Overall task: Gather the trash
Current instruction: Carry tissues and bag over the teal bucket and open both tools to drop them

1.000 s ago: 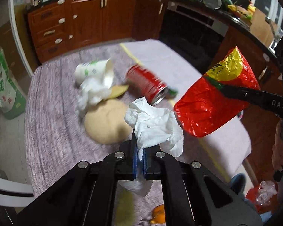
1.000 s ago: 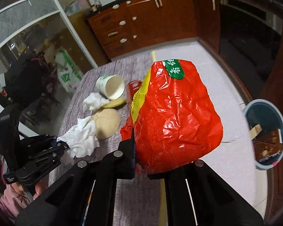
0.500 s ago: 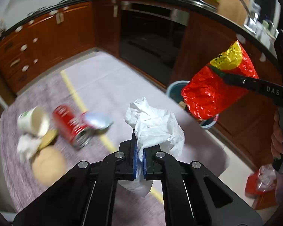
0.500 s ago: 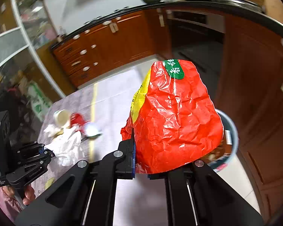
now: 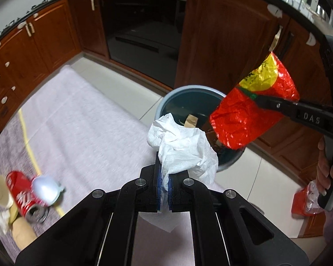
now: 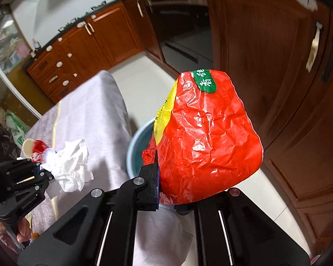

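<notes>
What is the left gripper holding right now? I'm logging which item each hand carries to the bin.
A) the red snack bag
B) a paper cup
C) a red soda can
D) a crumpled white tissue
D: the left gripper has its jaws shut on the crumpled white tissue, near the blue bin, while the red snack bag is in the right gripper.

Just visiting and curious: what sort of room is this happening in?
Most likely a home kitchen: wooden cabinets beneath a counter, a built-in oven, and a floor bin beside a cloth-covered table.
</notes>
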